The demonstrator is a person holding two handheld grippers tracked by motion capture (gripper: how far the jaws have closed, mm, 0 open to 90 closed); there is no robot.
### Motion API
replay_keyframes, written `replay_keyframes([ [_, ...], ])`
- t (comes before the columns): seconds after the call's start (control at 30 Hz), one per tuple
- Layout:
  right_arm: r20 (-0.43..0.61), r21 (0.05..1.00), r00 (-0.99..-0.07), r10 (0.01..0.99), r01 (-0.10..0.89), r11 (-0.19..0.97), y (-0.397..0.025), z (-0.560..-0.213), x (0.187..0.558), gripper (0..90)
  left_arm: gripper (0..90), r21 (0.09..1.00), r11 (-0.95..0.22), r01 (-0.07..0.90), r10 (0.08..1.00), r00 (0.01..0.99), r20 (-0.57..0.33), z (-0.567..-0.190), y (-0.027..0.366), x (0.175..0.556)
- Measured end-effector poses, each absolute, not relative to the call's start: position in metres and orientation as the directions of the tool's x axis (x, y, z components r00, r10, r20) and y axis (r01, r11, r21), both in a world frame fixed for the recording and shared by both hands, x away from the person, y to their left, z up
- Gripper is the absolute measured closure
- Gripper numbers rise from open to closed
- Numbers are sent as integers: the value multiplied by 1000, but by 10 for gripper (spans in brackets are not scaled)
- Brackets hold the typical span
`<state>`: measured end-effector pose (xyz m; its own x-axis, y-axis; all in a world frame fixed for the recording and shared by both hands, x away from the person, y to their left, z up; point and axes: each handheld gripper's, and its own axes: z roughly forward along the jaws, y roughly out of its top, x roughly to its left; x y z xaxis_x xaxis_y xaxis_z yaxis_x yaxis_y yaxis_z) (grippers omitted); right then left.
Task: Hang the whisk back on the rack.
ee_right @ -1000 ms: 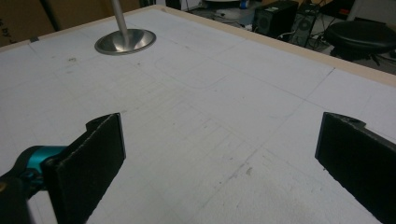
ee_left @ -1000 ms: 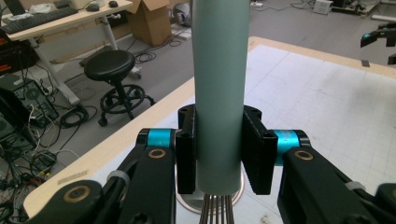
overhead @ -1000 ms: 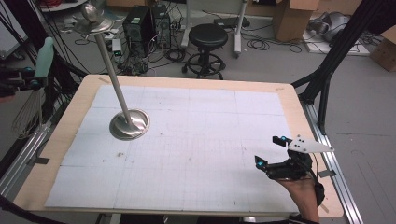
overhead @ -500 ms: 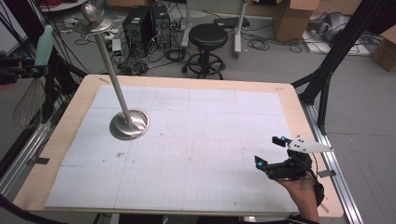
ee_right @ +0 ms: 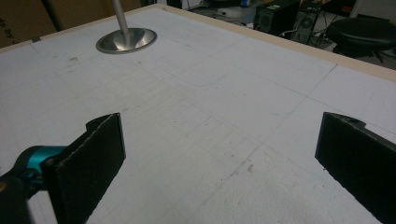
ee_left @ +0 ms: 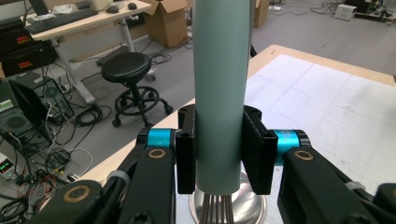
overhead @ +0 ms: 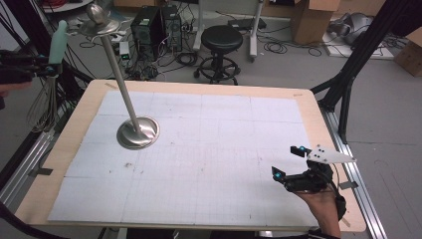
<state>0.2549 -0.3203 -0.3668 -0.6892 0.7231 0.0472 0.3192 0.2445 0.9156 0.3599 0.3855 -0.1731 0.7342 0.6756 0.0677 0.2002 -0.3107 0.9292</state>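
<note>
- The right claw (overhead: 291,163) sits over the near right corner of the counter (overhead: 326,130), held from below by a hand (overhead: 322,206) that comes in from the bottom edge of the high view.
- Its jaws stand wide apart and hold nothing; in the right gripper view the white gridded mat (ee_right: 201,116) lies bare between them.
- A grey three-cornered plate (overhead: 330,155) rides on top of this claw.
- Farther up the mat, in its left half, stands a metal stand (overhead: 138,132): a round, shiny dish-shaped base with a thin pole rising from it and leaning up and to the left, topped by a small disc and a knob. In the right gripper view the base (ee_right: 126,40) shows well ahead of the right claw.
- The whisk (overhead: 50,82) hangs off the left edge of the counter, well apart from the right claw and to the left of the stand's pole.
- The left claw (overhead: 47,64) is closed on the whisk's handle; in the left gripper view the two black pads press the handle (ee_left: 219,93) from both sides, about midway along it.
- The handle is a smooth, pale green cylinder, held upright, with its rounded tip standing up above the claw.
- Thin silver wires (ee_left: 219,207) come out of the handle's lower end, just under the pads, and in the high view they spread into a loose wire balloon that hangs down beside the counter's left edge.
- Beyond the counter, on the floor, a black stool (overhead: 222,50) stands among cables.
</note>
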Motion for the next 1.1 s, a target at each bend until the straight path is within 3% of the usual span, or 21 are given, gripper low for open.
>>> replay_keyframes([
  [0.6,44,916,-693,719,315,247,-318,-365,256,6,694,926,-325,190,666,741,82,-170,385,349],
  [1.1,44,917,-698,715,311,248,-318,-365,257,6,694,911,-351,217,664,743,79,-178,367,362],
])
